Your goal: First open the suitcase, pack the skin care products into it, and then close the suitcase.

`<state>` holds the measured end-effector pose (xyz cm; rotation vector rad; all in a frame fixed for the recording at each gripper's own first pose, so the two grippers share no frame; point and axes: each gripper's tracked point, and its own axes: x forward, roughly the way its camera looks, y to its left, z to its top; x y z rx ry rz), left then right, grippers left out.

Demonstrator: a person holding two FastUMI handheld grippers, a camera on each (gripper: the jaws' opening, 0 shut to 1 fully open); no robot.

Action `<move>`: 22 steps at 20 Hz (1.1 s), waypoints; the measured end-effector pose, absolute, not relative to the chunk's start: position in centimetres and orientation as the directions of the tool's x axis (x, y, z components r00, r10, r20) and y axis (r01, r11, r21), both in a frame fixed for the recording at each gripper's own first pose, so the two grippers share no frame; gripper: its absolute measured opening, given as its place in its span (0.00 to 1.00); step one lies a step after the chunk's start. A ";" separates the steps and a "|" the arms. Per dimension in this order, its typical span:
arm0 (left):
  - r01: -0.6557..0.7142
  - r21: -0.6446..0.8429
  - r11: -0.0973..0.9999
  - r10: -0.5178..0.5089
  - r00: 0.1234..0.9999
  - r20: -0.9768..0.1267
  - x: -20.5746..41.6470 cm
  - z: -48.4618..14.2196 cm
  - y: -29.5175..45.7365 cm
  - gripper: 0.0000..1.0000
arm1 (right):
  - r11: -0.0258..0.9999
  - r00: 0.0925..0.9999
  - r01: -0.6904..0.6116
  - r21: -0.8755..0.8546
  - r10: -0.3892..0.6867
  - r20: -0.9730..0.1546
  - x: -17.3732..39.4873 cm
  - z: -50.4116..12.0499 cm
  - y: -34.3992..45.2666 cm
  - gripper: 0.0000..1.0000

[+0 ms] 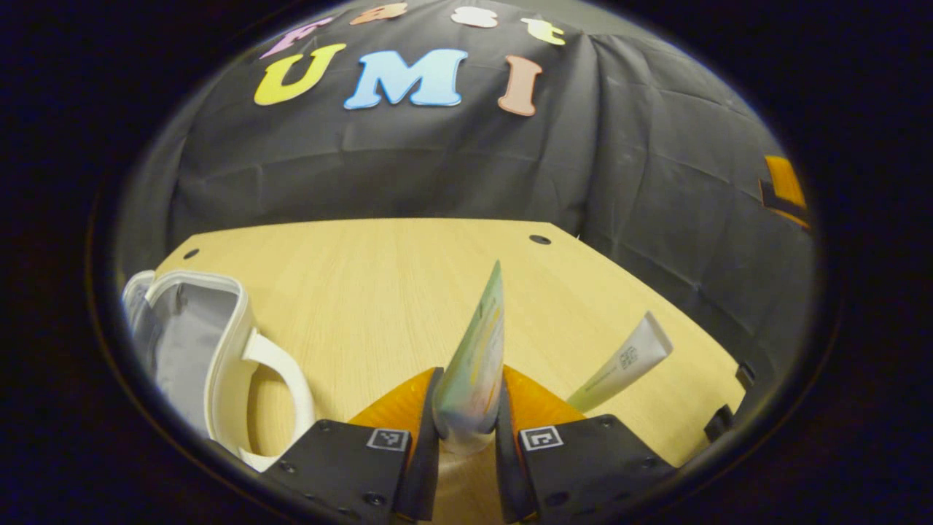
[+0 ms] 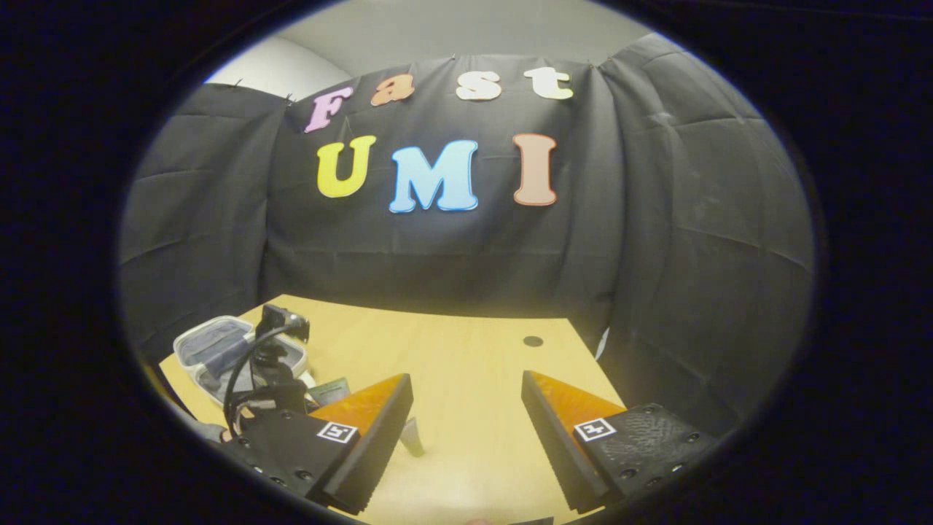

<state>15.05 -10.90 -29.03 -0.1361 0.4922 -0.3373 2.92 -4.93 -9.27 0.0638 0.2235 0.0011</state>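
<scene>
A: Gripping a soft plastic tube (image 1: 475, 357), the left gripper (image 1: 468, 408) has both fingers pressed on its lower body. Left gripper view puts that tube upright, flat crimped end up, pale with washed green and yellow print.

B: Noted. Landmark is the suitcase (image 1: 197, 357). Same view: white, rounded, hard-looking shell, lid open, grey fabric lining, a looped white handle facing the held tube. It lies on the table (image 1: 379, 292), off to the left of the gripper.

A: Second tube (image 1: 623, 362) lies flat on the pale wood-grain table, on the far side of the gripper from the suitcase, well apart from it. White with a greenish lower end, crimped end pointing away.

B: Right gripper view gives other things. Right gripper (image 2: 466, 430) fingers stand wide apart, nothing between them, bare table below.

A: And the suitcase (image 2: 211, 350) sits small at the table's left corner there, open, partly hidden by the left gripper's dark body and cable (image 2: 270, 372).

B: Round holes in the tabletop near its far edge in both views. Creased black cloth wall behind.
</scene>
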 end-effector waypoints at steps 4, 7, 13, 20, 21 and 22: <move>0.281 -0.254 0.925 -0.371 0.813 -0.449 13.7 -24.4 -8.6 0.37 | 0.995 0.956 -0.044 0.092 0.069 -0.286 5.3 -13.0 -1.5 0.91; 0.278 -0.262 0.924 -0.369 0.825 -0.428 12.0 -19.7 -5.5 0.36 | 0.990 0.914 -0.060 0.127 0.106 -0.391 7.0 -18.2 0.9 0.90; 0.163 -0.276 0.947 -0.275 0.857 -0.436 8.5 -15.1 5.9 0.36 | 0.995 0.794 0.028 0.095 0.036 -0.607 7.6 -27.8 2.1 0.66; 0.027 -0.207 0.978 -0.156 0.754 -0.638 6.6 -22.2 18.4 0.37 | 0.962 0.762 0.165 0.217 0.015 -0.647 5.7 -26.5 5.3 0.27; 0.024 -0.190 0.981 -0.147 0.732 -0.666 6.9 -23.3 19.3 0.34 | 0.957 0.770 0.167 0.236 0.023 -0.638 5.1 -25.3 6.3 0.26; 0.023 -0.175 0.984 -0.140 0.707 -0.693 6.9 -24.4 20.1 0.37 | 0.953 0.779 0.162 0.256 0.036 -0.626 4.6 -24.0 7.7 0.22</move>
